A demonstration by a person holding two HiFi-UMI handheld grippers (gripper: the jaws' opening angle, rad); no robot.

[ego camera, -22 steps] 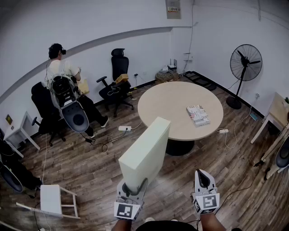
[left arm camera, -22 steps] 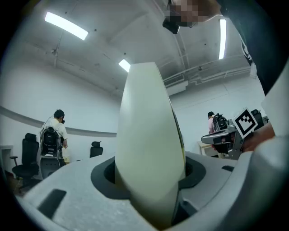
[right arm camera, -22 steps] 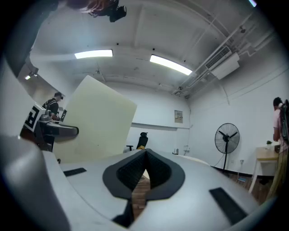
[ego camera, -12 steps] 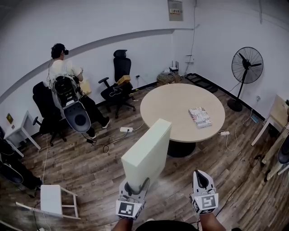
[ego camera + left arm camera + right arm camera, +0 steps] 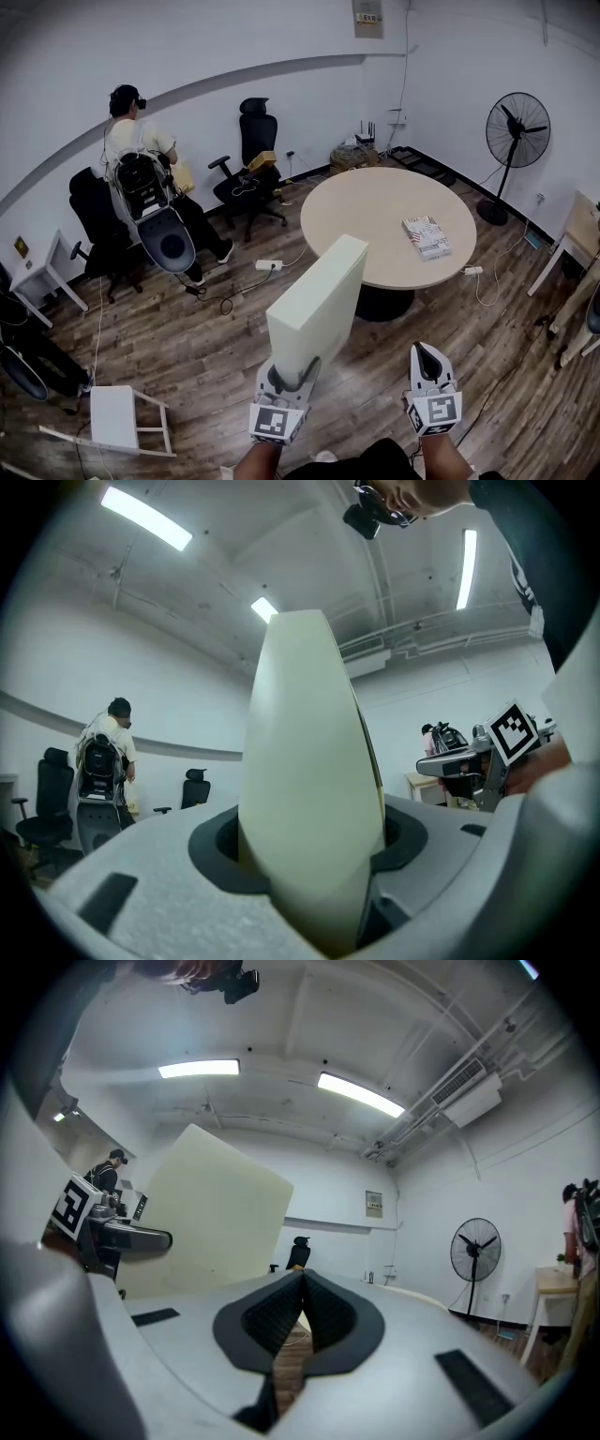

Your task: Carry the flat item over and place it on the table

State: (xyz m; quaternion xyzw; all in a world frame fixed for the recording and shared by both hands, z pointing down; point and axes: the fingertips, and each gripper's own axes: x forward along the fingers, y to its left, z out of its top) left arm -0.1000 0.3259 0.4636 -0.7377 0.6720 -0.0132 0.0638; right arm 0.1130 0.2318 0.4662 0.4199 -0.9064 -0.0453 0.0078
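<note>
A thick pale-cream flat slab (image 5: 317, 307) stands on edge in my left gripper (image 5: 287, 377), which is shut on its near end. In the left gripper view the slab (image 5: 309, 799) fills the gap between the jaws, edge-on. It reaches forward toward the round beige table (image 5: 375, 211), whose near rim lies just beyond its far end. My right gripper (image 5: 427, 364) hangs beside it at the lower right, shut on nothing. In the right gripper view its ribbed pads (image 5: 302, 1316) meet, and the slab (image 5: 211, 1213) shows at the left.
A red-and-white printed packet (image 5: 427, 236) lies on the table's right side. A person with a backpack rig (image 5: 141, 173) stands at the back left among black office chairs (image 5: 251, 164). A standing fan (image 5: 517, 136) is at right, a white stool (image 5: 117, 417) at lower left. Cables and a power strip (image 5: 269, 265) lie on the wood floor.
The whole view has drifted: the table, fan and packet have slid slightly right and the table looks a little nearer. Both grippers keep their hold and spacing, the slab still held on edge.
</note>
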